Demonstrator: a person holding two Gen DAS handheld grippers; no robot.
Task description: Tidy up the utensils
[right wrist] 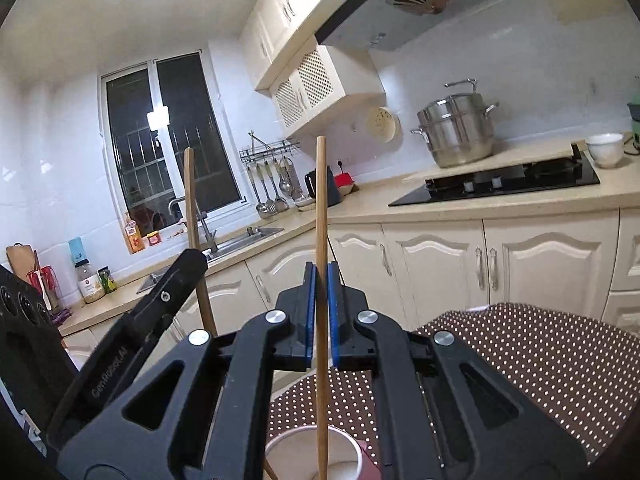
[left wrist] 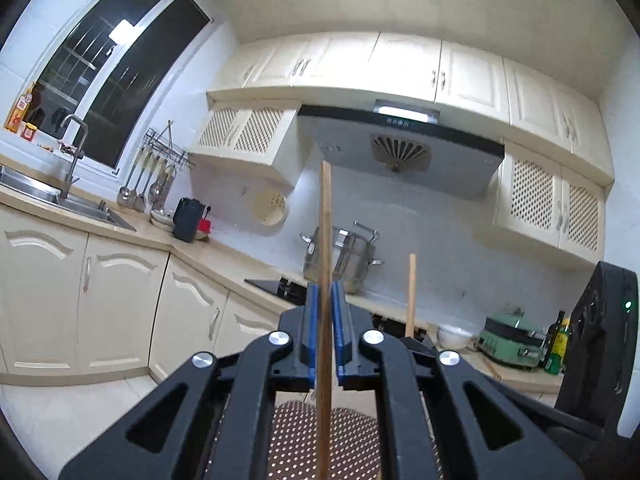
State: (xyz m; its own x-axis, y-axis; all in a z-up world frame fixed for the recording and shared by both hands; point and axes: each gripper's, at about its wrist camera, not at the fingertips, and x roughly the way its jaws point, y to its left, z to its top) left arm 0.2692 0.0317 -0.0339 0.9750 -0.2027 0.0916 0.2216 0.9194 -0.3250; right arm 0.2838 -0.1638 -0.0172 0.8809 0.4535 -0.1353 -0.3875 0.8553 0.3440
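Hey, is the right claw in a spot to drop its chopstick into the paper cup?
Probably yes. The right claw is shut on its chopstick, held upright, and the stick's lower end already sits over the open paper cup with nothing between them.

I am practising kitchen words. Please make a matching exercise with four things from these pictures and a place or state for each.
1. chopstick
2. steel steamer pot
3. ladles
4. paper cup

a. hanging on a wall rack
b. clamped upright in the right gripper
c. on the counter behind the hob
d. on the dotted cloth, below the gripper

Pairs: 1-b, 2-c, 3-a, 4-d
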